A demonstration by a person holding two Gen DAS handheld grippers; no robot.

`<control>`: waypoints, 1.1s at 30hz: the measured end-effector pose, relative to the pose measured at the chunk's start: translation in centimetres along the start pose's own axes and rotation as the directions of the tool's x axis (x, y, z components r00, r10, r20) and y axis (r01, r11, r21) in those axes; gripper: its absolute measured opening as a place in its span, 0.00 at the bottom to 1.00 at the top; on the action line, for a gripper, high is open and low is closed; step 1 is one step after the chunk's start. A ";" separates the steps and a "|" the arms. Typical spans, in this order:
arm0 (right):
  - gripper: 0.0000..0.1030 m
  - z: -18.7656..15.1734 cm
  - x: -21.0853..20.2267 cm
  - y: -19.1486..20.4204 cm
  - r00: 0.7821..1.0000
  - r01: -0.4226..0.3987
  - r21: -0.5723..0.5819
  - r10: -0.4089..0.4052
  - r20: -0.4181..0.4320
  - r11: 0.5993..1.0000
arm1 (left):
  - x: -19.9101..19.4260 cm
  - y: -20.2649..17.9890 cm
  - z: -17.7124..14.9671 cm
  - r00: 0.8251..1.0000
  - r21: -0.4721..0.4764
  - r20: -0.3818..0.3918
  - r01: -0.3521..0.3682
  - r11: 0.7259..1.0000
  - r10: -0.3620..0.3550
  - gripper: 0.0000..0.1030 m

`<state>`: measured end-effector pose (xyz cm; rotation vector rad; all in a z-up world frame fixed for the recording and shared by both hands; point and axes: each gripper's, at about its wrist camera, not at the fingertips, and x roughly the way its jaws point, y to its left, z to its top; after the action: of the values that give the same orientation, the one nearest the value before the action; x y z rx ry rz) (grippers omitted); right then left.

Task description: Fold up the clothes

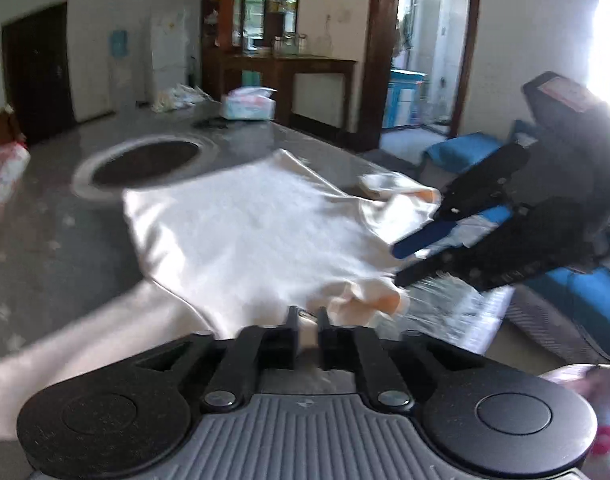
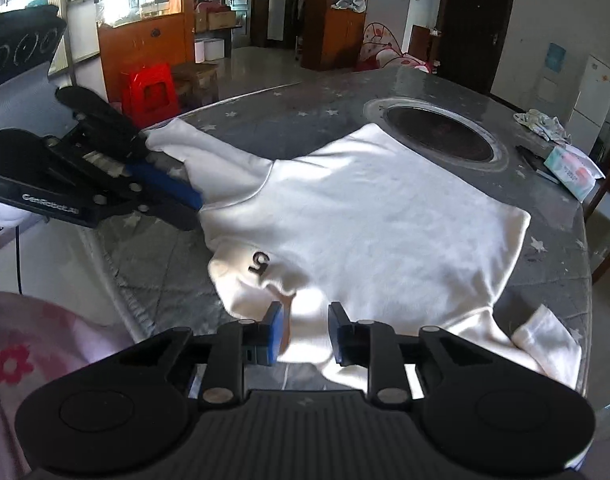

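From the left wrist camera we see a white sweatshirt spread over a grey, star-patterned table, filling the middle of the frame, its far corner just beside a dark round recess set in the tabletop at centre left. Our left gripper sits at the bottom centre; its two fingers stand only a narrow gap apart and white cloth lies in and around that gap, but the view is blurred and we cannot tell whether the pads press on it. The right gripper reaches in from the right edge, its blue-padded fingers slightly parted at the garment's right-hand edge, where a crumpled bit with an orange lining shows. A tissue pack lies on the far side of the table, upper centre.

From the right wrist camera the sweatshirt lies flat across the centre of the frame, a small dark "5" printed near its lower left part, one sleeve stretching to the upper left. Our right gripper is at the bottom centre with its blue pads clearly apart; the garment's near edge lies between them, with no pad pressing on it. The left gripper enters from the left edge, its blue finger lying on the cloth where sleeve meets body; how firmly it holds we cannot tell. The round recess shows at the upper right, and a red plastic stool stands on the floor beyond the table at upper left
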<state>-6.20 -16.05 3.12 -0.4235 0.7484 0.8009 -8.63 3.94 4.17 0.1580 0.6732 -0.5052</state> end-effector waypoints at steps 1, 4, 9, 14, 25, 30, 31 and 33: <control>0.22 0.2 0.5 0.0 1.000 0.006 0.004 -0.006 0.001 1.000 | 0.6 0.4 0.3 1.000 -0.011 -0.002 -0.011 1.000 0.010 0.18; 0.22 0.6 1.9 -0.3 1.000 0.027 0.016 -0.027 0.006 1.000 | 2.6 1.3 1.0 1.000 -0.039 -0.006 -0.029 0.999 0.028 0.18; 0.22 0.3 4.4 -0.1 1.000 -0.003 0.031 0.004 -0.025 1.000 | 6.1 2.2 0.3 0.997 -0.079 -0.069 -0.022 0.997 0.017 0.18; 0.23 -0.8 4.5 1.5 0.999 -0.041 -0.038 0.039 -0.037 0.998 | 5.7 1.3 -1.6 0.995 -0.061 -0.098 0.029 0.998 -0.035 0.18; 0.24 -0.3 1.3 -1.1 0.995 -0.103 0.051 0.103 0.016 0.993 | 4.0 3.9 -0.4 0.994 -0.138 -0.091 0.050 0.989 -0.063 0.31; 0.24 0.0 0.6 -6.7 0.993 0.101 0.171 -0.110 0.042 0.980 | 4.6 6.5 1.7 1.000 -0.198 -0.024 -0.015 0.980 0.010 0.38; 0.24 -0.2 0.9 -7.8 0.985 0.160 0.188 -0.169 0.033 0.969 | 4.9 6.9 2.0 1.000 -0.210 -0.016 -0.028 0.977 0.025 0.38; 0.25 -0.5 1.5 -9.6 0.965 0.258 0.200 -0.264 0.000 0.945 | 5.7 7.7 2.5 0.999 -0.230 -0.002 -0.046 0.972 0.047 0.41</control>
<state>1.69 -21.75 2.27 -0.3225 0.7217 0.4763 0.35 7.65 2.33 -0.0449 0.7179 -0.3789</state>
